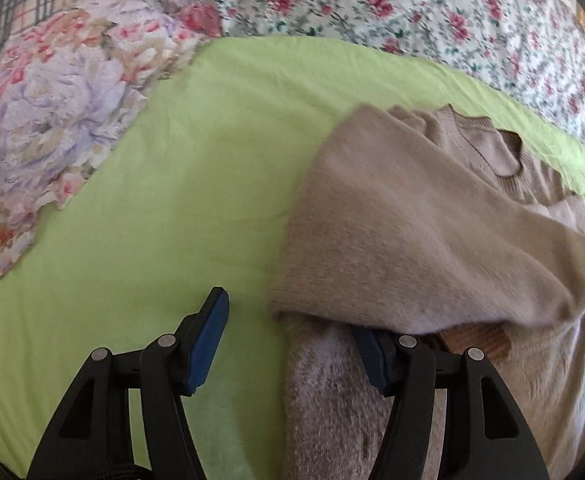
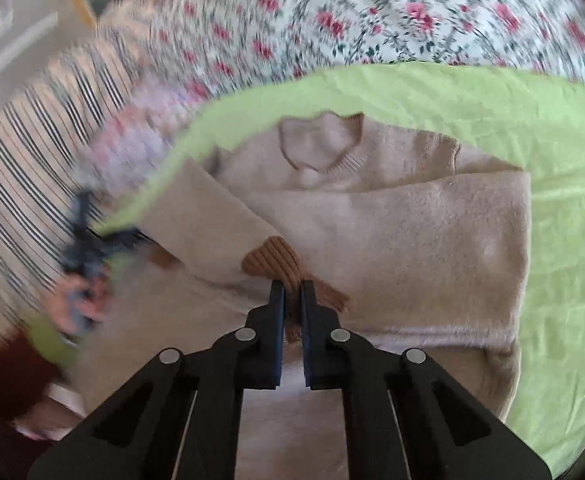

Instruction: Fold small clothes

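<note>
Beige sweater (image 2: 392, 240) lies on green sheet (image 2: 564, 280), sleeves folded in. Right claw (image 2: 292, 292) pinched on brown cuff (image 2: 272, 260) at 6 o'clock, apparently to place it. Left claw (image 1: 288, 336) wide, holding nothing.

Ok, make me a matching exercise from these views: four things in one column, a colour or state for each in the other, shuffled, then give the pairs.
Things:
1. sweater
2. cuff
3. left tongs
4. sheet

Colour or state:
A. light green
B. open, one finger under a sleeve
C. brown, ribbed, pinched in the right tongs
D. beige, sleeves folded across the body

Pairs: 1-D, 2-C, 3-B, 4-A
</note>
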Demonstrator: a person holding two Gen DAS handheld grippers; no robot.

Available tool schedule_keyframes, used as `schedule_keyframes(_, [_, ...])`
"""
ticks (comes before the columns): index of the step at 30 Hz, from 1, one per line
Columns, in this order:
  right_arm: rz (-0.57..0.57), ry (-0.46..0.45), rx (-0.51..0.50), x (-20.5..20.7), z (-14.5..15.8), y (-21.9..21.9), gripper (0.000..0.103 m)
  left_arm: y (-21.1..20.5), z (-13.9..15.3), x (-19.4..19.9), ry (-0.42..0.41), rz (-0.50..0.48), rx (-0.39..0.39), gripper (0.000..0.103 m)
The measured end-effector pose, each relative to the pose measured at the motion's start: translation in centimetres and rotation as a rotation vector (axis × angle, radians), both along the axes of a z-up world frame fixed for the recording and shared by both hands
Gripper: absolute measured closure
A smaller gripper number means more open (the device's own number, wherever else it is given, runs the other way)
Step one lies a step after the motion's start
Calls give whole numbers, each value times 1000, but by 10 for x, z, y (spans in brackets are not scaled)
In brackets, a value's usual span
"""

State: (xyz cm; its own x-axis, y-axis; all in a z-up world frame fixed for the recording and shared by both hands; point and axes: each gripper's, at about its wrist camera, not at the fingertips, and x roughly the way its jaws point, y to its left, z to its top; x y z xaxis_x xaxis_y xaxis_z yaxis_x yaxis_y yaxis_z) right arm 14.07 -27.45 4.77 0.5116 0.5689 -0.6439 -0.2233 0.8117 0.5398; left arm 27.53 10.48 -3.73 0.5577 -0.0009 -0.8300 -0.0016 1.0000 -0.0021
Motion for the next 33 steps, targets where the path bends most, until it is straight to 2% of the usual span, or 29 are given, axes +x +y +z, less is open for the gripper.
schedule_keyframes(3, [-63,33,177,-3,12,-31,97,4,6,-4,-30,66,16,41])
schedule_keyframes(5, [-104,63,184,1,13,-40,97,7,8,-8,-42,92,-4,41])
schedule_keyframes(6, [-146,92,99,5,9,-45,98,7,8,-10,-43,97,-10,40])
schedule_keyframes(10, [-221,187,-138,22,-18,-45,98,-2,2,-14,-15,93,5,40])
schedule_keyframes(13, [-272,235,-235,30,-34,-44,98,-12,1,-20,-15,78,46,40])
schedule_keyframes(14, [-299,254,-314,32,-36,-40,97,-14,1,-22,-18,76,61,40])
schedule_keyframes(15, [-324,248,-387,32,-33,-34,97,-14,1,-22,-19,77,63,40])
schedule_keyframes(16, [-336,232,-400,32,-30,-35,96,-14,0,-24,-21,79,60,40])
schedule_keyframes(17, [-332,197,-356,33,-23,-32,95,-13,-1,-25,-24,84,53,40])
schedule_keyframes(18, [-303,161,-266,36,-14,-24,94,-11,-2,-26,-25,91,40,40])
schedule_keyframes(19, [-251,131,-174,43,-6,-11,79,-8,-3,-26,-25,100,26,40])
schedule_keyframes(20, [-215,119,-129,48,-3,-3,47,-7,-4,-28,-28,111,12,40])
schedule_keyframes(22, [-88,96,-9,69,0,31,16,-6,-3,-29,-35,118,4,40])
schedule_keyframes(24, [33,109,120,98,-5,70,16,-5,-4,-30,-43,120,-3,40])
schedule_keyframes(26, [112,135,175,129,-13,106,16,-3,-5,-30,-47,120,-16,39])
schedule_keyframes(30, [233,201,205,210,-39,182,16,0,-6,-30,-52,117,-52,39])
schedule_keyframes(33, [308,326,130,235,-70,220,16,4,-7,-31,-59,120,-86,38])
